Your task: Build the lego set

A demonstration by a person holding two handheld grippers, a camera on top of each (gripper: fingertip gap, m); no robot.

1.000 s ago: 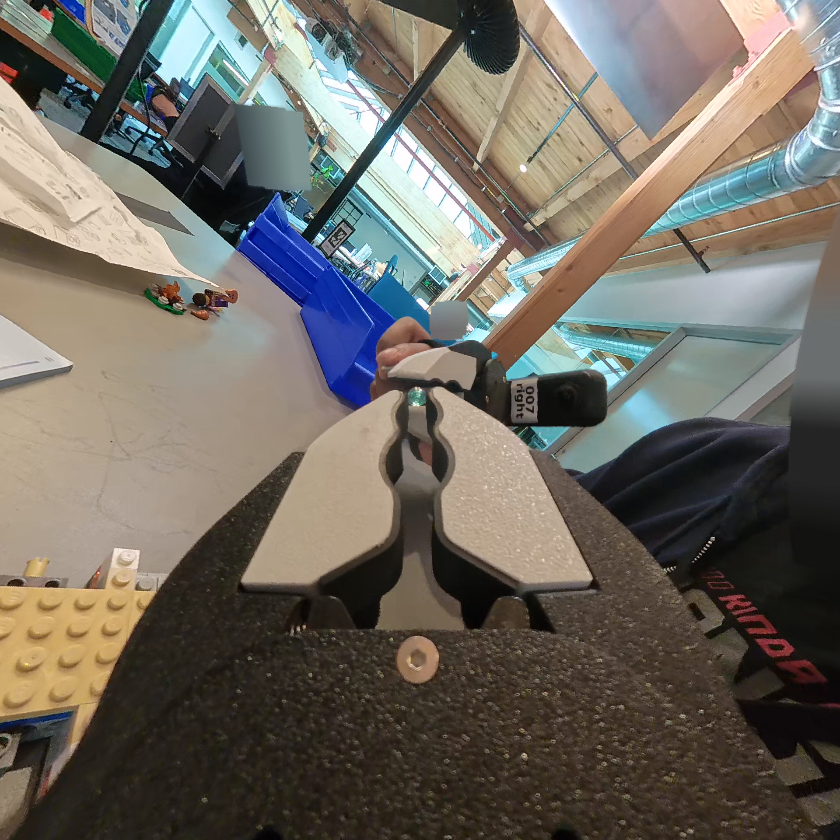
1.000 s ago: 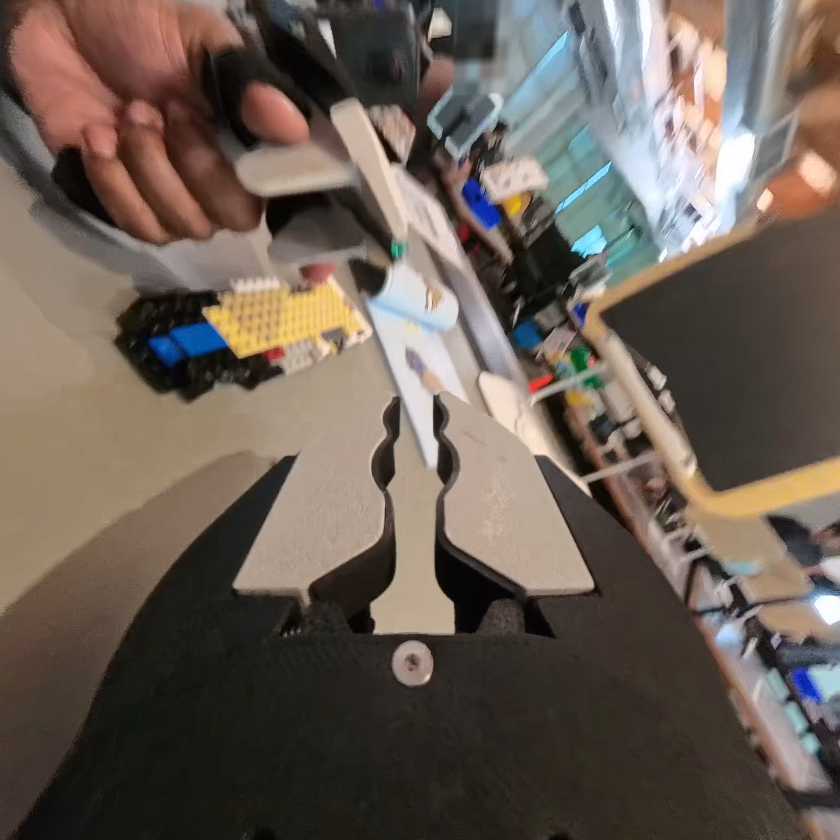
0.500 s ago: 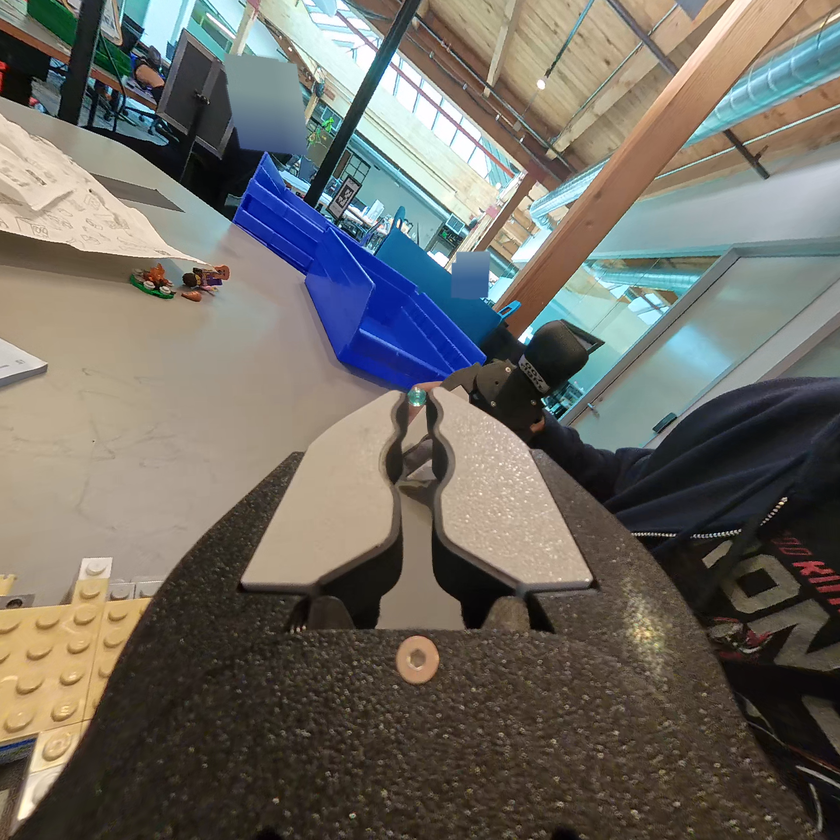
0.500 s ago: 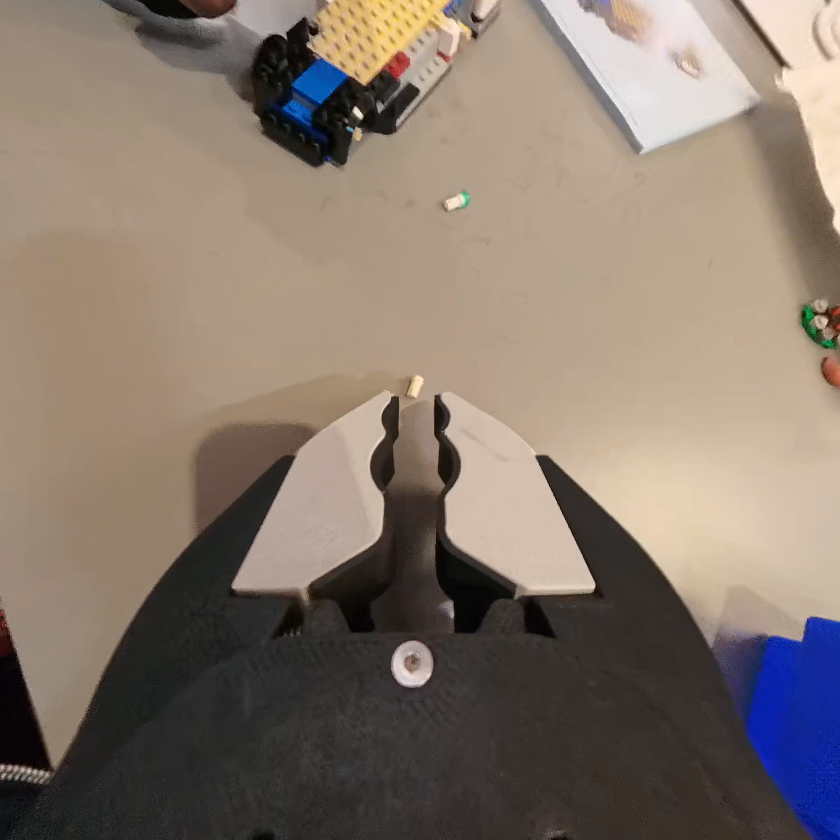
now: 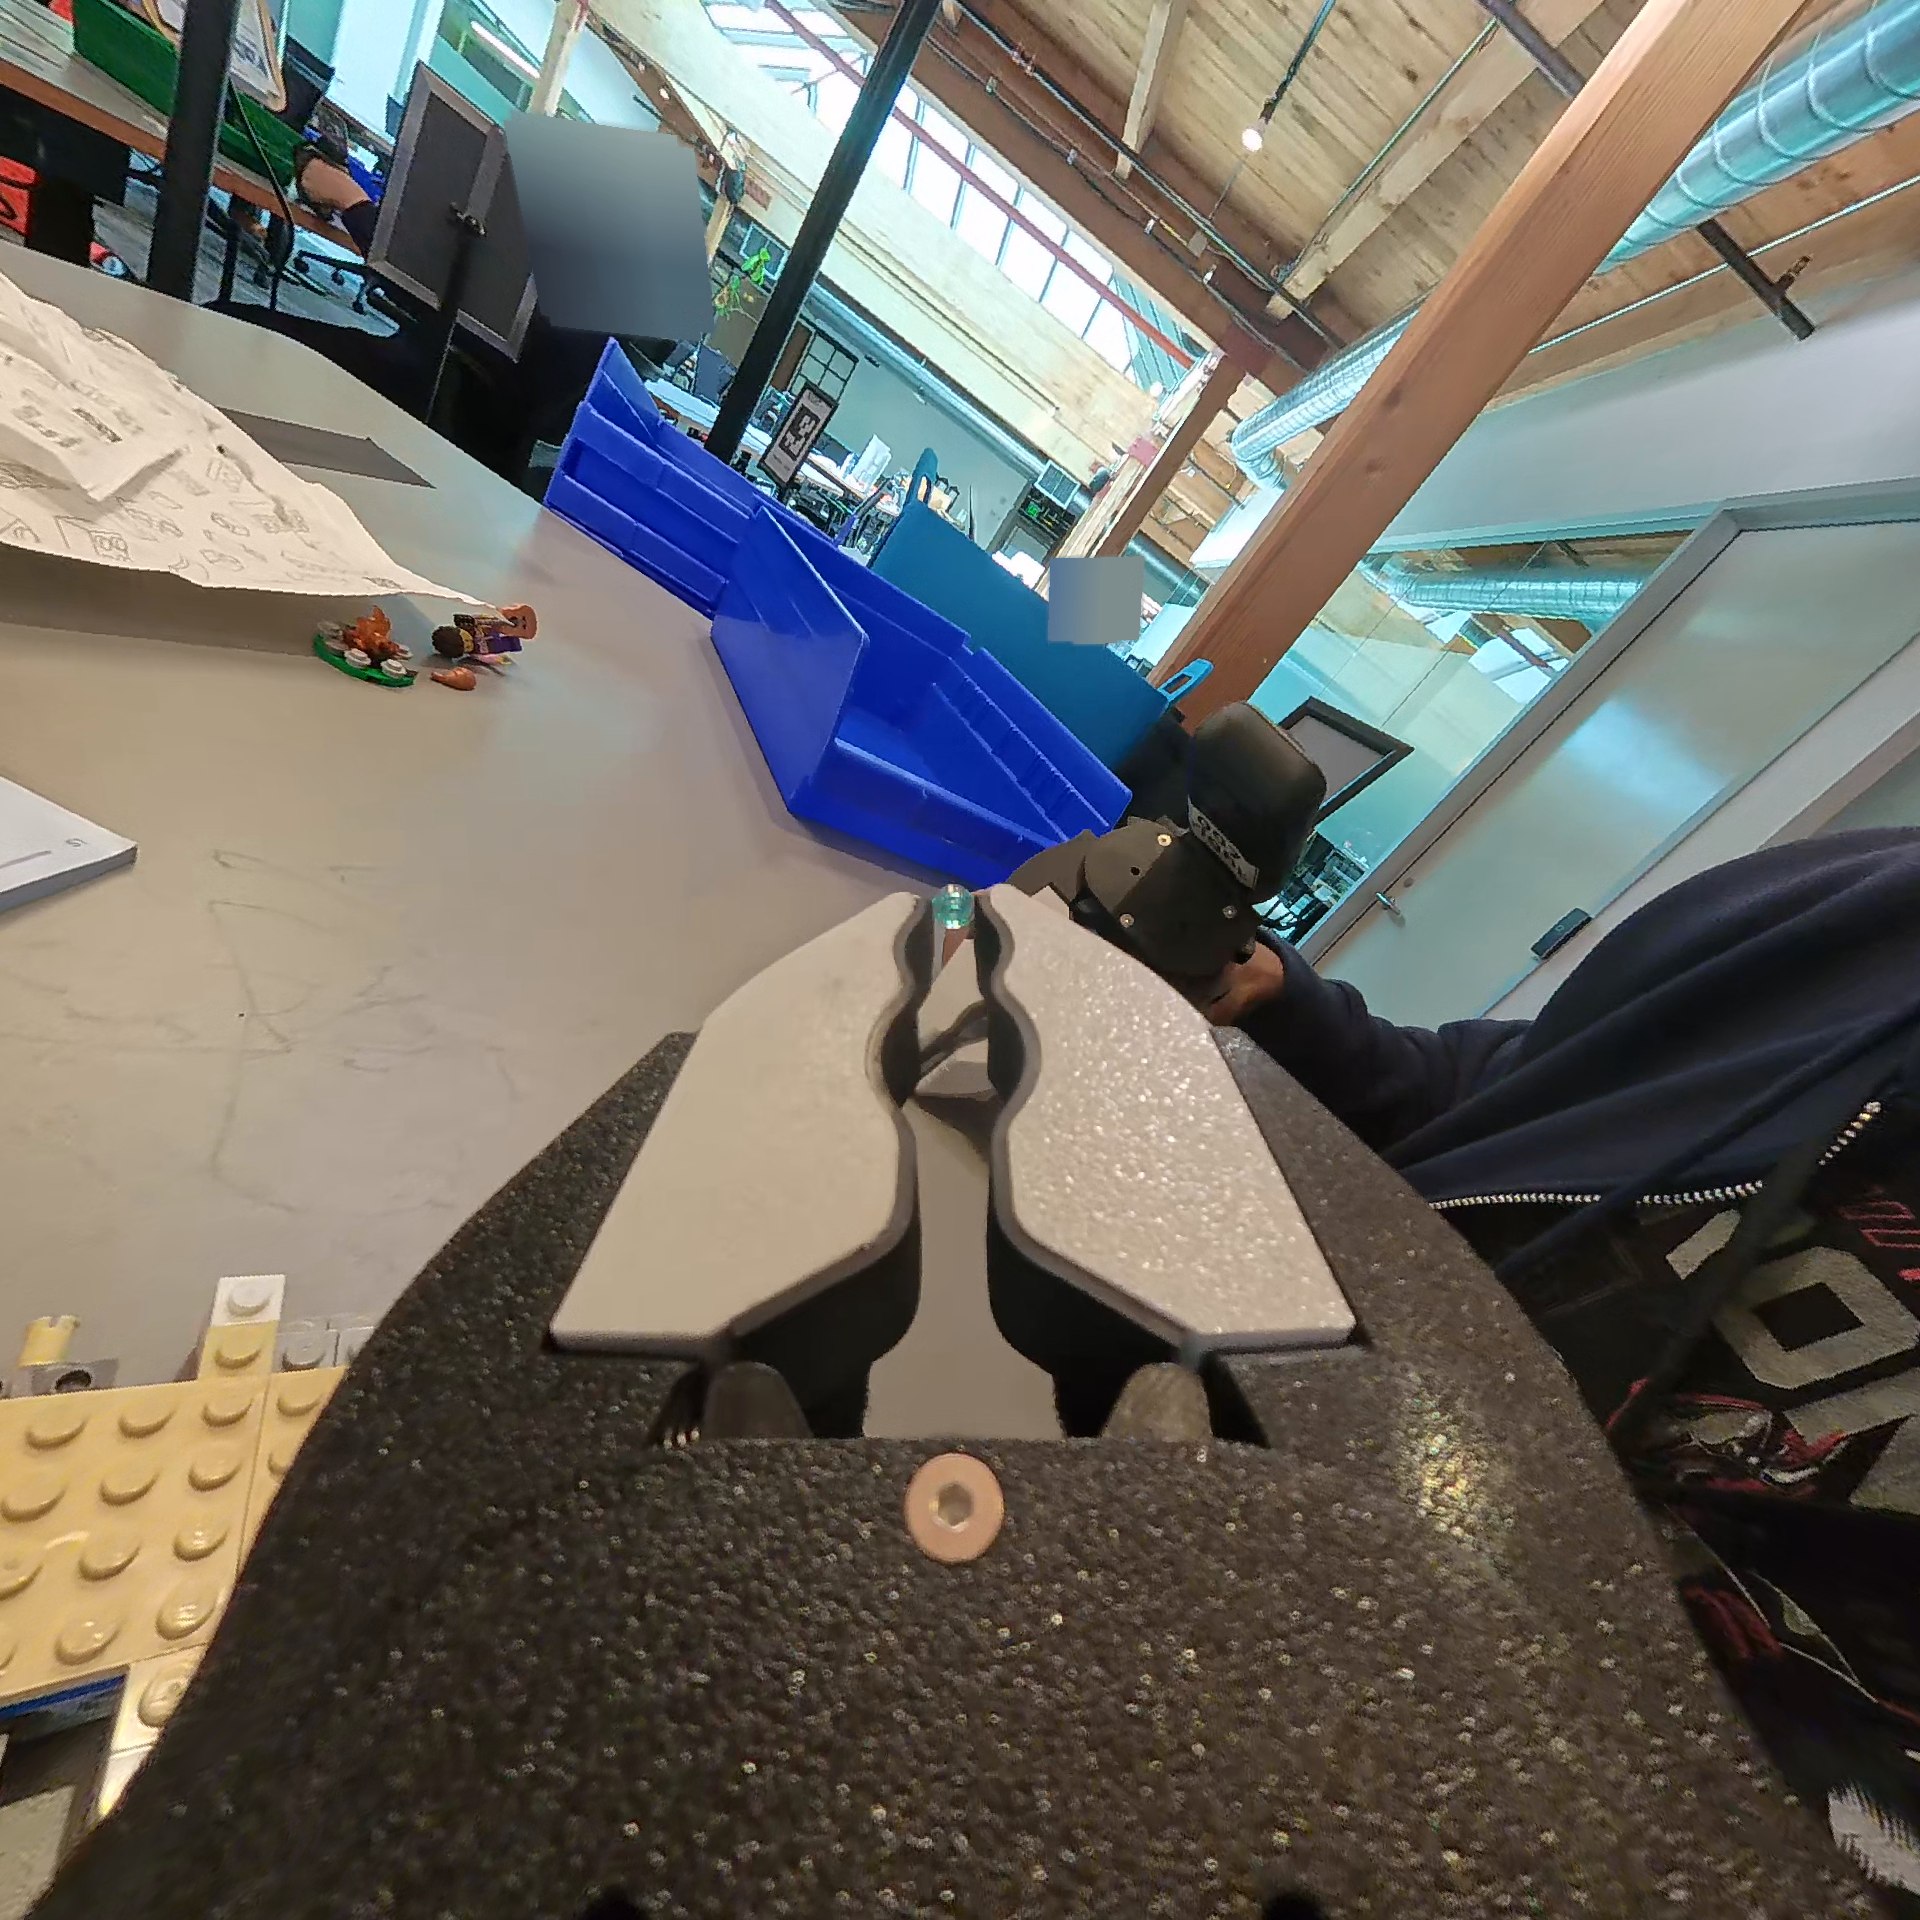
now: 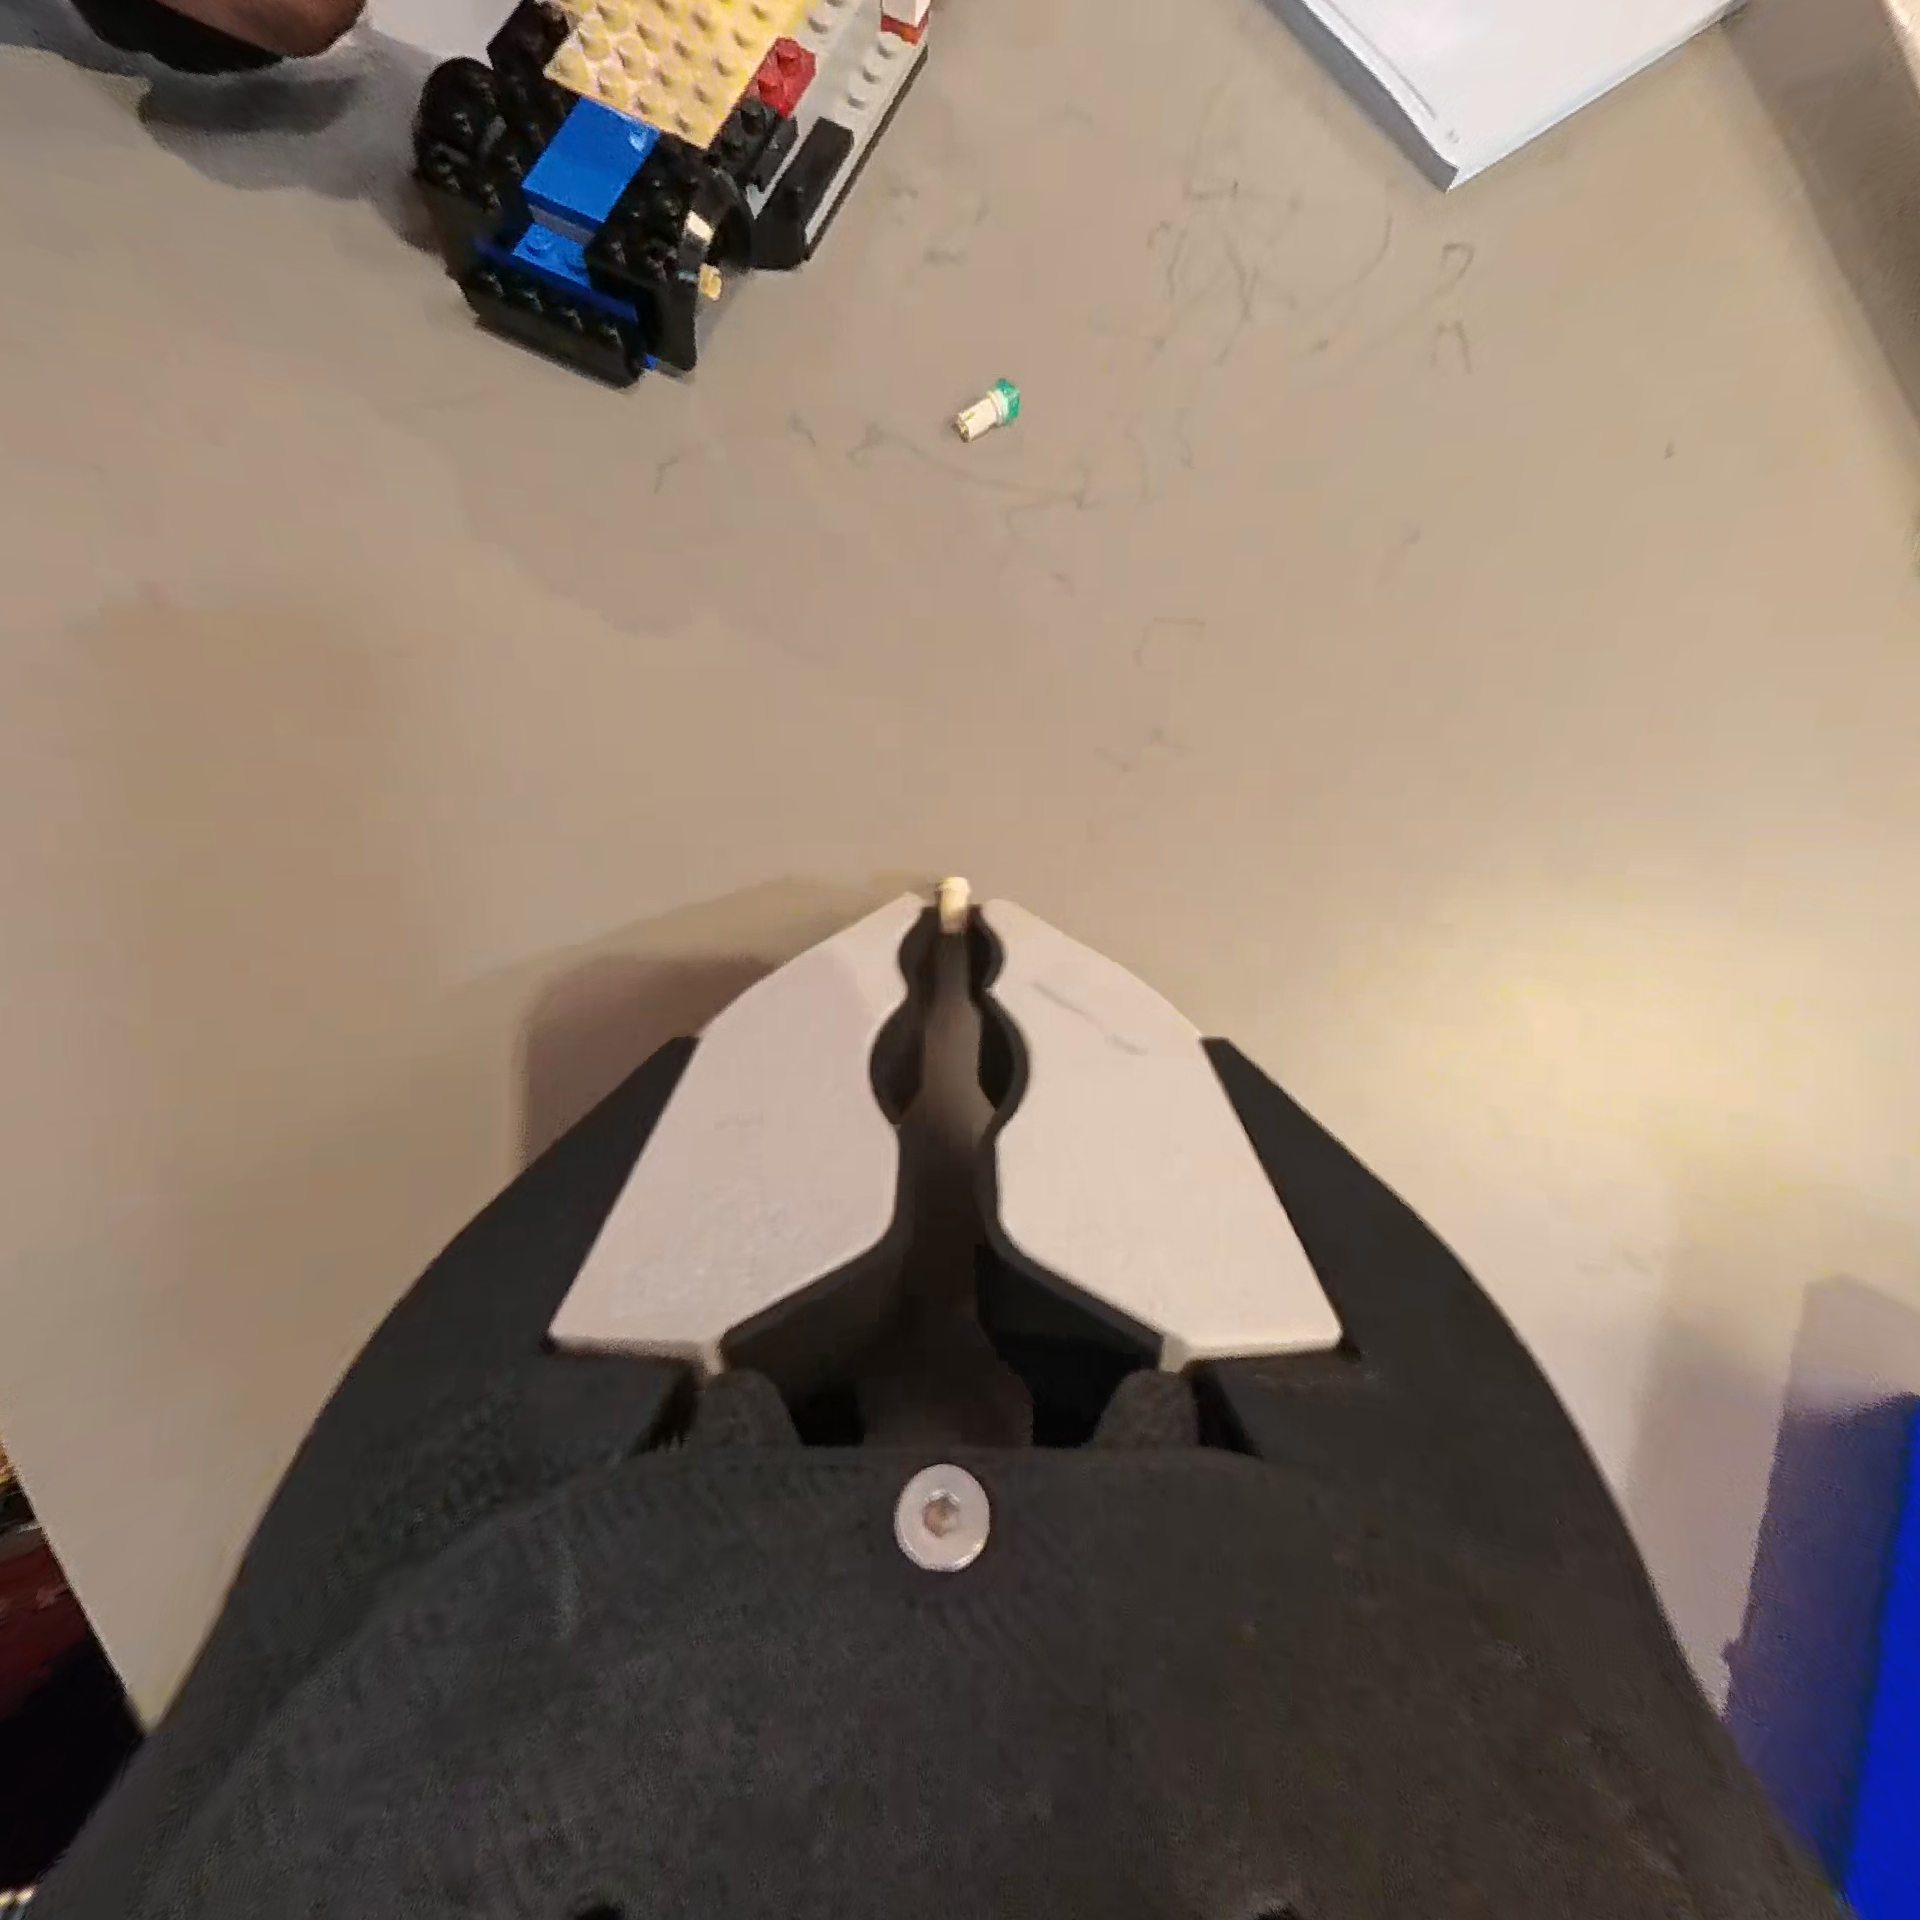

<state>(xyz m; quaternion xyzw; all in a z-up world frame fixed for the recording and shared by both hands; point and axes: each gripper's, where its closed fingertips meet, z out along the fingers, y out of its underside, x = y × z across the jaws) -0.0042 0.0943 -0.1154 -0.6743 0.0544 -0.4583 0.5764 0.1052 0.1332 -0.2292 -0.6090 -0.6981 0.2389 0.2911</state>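
My left gripper [image 5: 953,914] is shut on a small clear teal round stud [image 5: 952,911] at its fingertips, held up above the grey table [image 5: 364,935]. My right gripper [image 6: 953,906] points down at the table [image 6: 1247,727] and is shut on a tiny cream peg [image 6: 952,900] that lies at the tabletop. The right gripper also shows in the left wrist view [image 5: 1195,873], low beside the blue bins. A second cream peg with a green cap [image 6: 988,407] lies farther off on the table. A brick model, black, blue and tan [image 6: 644,166], stands beyond; its tan plate [image 5: 114,1496] shows under my left gripper.
Blue bins [image 5: 883,686] stand at the table's edge; one shows at the right wrist view's lower right [image 6: 1881,1662]. A white booklet [image 6: 1496,73] lies far right. Printed sheets [image 5: 156,488] and small toy figures [image 5: 416,644] lie far left. A person's dark sleeve [image 5: 1558,997] is on the right. Left tips to right tips: about 15 centimetres.
My right gripper swung down from near the left gripper to the table, reached the cream peg and its pads closed on it. My left gripper stayed shut on the teal stud.
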